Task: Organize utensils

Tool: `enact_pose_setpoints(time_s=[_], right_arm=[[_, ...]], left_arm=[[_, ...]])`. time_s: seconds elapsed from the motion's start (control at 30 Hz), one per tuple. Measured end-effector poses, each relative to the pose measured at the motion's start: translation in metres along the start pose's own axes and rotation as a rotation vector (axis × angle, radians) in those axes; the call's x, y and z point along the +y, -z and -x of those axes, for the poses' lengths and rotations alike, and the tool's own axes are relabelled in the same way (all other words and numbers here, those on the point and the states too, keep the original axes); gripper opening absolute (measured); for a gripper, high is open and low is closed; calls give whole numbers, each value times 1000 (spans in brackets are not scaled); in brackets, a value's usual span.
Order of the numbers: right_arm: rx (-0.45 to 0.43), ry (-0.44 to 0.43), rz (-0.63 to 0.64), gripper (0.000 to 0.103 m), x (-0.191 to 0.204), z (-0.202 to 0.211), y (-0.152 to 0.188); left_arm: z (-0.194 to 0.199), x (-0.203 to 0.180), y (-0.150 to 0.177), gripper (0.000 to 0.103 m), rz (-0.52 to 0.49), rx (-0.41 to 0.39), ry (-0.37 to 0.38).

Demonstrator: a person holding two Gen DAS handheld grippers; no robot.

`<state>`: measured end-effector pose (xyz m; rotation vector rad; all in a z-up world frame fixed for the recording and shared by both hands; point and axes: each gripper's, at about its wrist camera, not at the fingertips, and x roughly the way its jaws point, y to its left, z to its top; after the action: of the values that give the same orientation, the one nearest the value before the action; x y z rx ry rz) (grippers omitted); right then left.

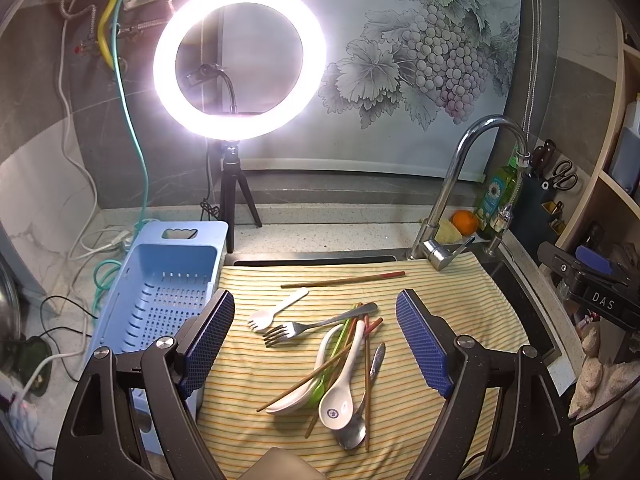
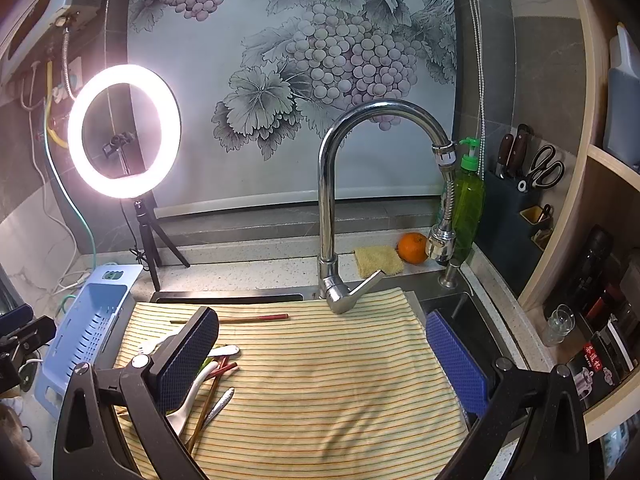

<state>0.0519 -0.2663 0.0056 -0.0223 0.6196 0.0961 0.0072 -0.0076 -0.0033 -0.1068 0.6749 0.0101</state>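
Left wrist | lone chopstick [image 1: 343,280] lies left-right on striped cloth [image 1: 440,412] | both hand-held grippers [image 1: 316,344] [image 2: 320,360] wide apart, empty

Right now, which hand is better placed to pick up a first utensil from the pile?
Left. The left gripper is open with the utensil pile between its fingers; the right gripper frames mostly bare striped cloth.

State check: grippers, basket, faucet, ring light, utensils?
left gripper: open, empty
right gripper: open, empty
blue basket: empty
faucet: no water running
ring light: on
utensils: heaped on striped cloth
chopstick: lying apart
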Motion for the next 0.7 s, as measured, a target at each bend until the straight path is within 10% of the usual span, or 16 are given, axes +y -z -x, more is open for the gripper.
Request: enact_pose_setpoints(time_s=[0.7], right_arm=[[19, -6, 11, 102, 3, -6, 4]], left_arm=[[-6, -2, 9, 83, -5, 33, -4]])
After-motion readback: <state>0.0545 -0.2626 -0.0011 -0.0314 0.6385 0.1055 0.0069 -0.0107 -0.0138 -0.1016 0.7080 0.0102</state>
